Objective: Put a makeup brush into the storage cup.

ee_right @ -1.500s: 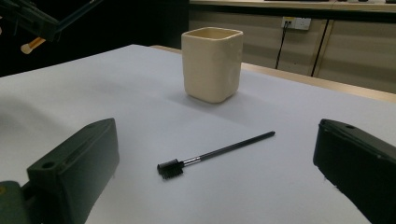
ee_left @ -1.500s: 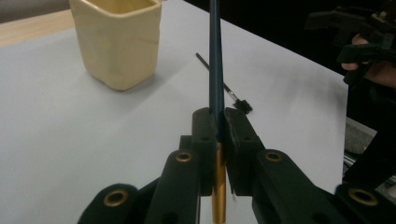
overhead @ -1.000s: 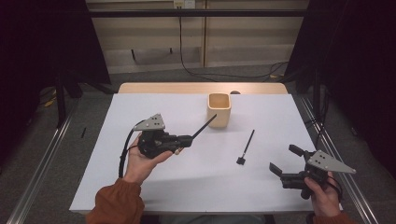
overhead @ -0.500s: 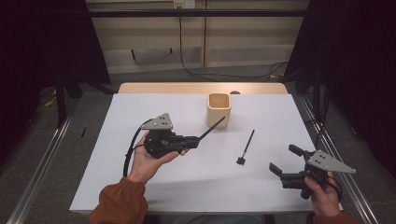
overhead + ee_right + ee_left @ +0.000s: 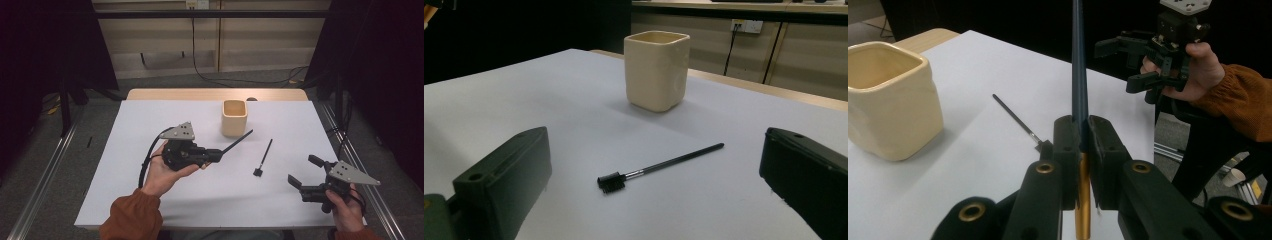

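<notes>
Movement first: compared with a second ago, the left tool (image 5: 216, 155) has drifted right and a bit toward the cream cup (image 5: 234, 117), carrying its long dark brush (image 5: 237, 141) along. That tool is clamped tight on the brush's handle, and the left tool's own view shows the dark shaft (image 5: 1078, 65) running straight up between the shut jaws with a gold section lower down. From above, the far end of the stick now sits just right of the cup's near wall, very near or touching; can't tell which. The right tool (image 5: 306, 176) hasn't budged, it hangs near the counter's (image 5: 150, 120) right front corner with jaws spread wide and nothing between them.

Second brush, the small spoolie (image 5: 263, 157), lies flat where it was, between the two tools, bristle head toward the person.

Room-wise: the whole left half and front strip of the white counter are bare. The cup stands near the far edge, and the right tool is close to the right edge.
</notes>
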Demonstrator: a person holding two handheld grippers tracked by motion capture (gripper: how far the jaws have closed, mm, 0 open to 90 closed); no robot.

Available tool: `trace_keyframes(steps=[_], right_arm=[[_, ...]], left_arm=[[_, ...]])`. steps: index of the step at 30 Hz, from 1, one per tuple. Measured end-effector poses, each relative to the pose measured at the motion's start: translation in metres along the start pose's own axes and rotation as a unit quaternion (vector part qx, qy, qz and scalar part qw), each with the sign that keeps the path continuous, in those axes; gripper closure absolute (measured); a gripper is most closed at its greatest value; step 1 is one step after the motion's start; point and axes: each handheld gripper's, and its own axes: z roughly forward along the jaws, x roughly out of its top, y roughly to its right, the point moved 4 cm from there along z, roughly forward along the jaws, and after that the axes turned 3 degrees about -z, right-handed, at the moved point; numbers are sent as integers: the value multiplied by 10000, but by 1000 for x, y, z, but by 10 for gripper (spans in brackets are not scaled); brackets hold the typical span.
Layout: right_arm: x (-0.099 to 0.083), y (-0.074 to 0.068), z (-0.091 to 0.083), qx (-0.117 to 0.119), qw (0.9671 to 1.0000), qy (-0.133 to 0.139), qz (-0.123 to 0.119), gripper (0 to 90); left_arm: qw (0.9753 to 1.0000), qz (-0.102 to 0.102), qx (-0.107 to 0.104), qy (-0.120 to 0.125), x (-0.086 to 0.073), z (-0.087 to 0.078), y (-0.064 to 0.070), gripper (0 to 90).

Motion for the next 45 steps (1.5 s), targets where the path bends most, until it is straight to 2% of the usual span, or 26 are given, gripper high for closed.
trace_keyframes(steps=[2, 6, 10, 12, 13, 15, 19, 21, 26, 27, 29, 32, 35, 36, 37, 40, 43, 45], right_arm=[[0, 0, 0, 8, 10000, 1, -2, 0], [0, 0, 0, 34, 10000, -17, -6, 0], [-1, -1, 1, 64, 10000, -37, -8, 0], [-1, -2, 1, 132, 9999, -41, -37, 0], [-1, -2, 1, 132, 9999, -41, -37, 0], [-1, -4, 1, 233, 9997, -37, -49, 0], [-1, -4, 1, 249, 9997, -33, -54, 0], [-1, -4, 1, 270, 9996, -36, -60, 0], [-1, -5, 2, 324, 9994, -63, -58, 0], [-1, -7, 2, 424, 9991, -80, 50, 0], [-1, -7, 2, 453, 9989, -78, 61, 0], [-1, -11, 3, 671, 9976, -132, 63, 0], [-1, -13, 4, 764, 9969, -166, 51, 0], [-1, -14, 4, 795, 9966, -186, 50, 0], [-1, -14, 4, 805, 9966, -190, 45, 0], [-1, -15, 5, 821, 9964, -210, 49, 0], [-2, -16, 6, 843, 9961, -240, 50, 0], [-2, -16, 7, 823, 9962, -259, 68, 1]], left_arm=[[10000, -5, -4, -27, 0, 1, 0, 836], [9994, 132, 71, -299, -2, 7, -2, 836], [9982, 148, 1, -581, -1, 12, -2, 836], [9963, 121, -139, -840, -3, 16, 0, 836], [9963, 121, -139, -840, -3, 16, 0, 835], [9945, 150, -134, -1028, -6, 19, 1, 836], [9927, 173, -128, -1185, -8, 21, 0, 835], [9901, 213, -110, -1383, -10, 23, -1, 836], [9877, 183, -106, -1547, -11, 25, -1, 836], [9872, 147, -147, -1581, -11, 25, -2, 836], [9869, 142, -159, -1602, -11, 26, -2, 836], [9848, 174, -149, -1724, -12, 27, -2, 836], [9812, 222, -112, -1913, -15, 29, -2, 836], [9803, 299, -38, -1950, -16, 29, -3, 836], [9790, 323, 10, -2013, -17, 30, -3, 836], [9770, 299, 36, -2113, -21, 32, -5, 836], [9762, 249, 40, -2152, -24, 33, -7, 836], [9745, 215, 37, -2232, -26, 34, -8, 836]])
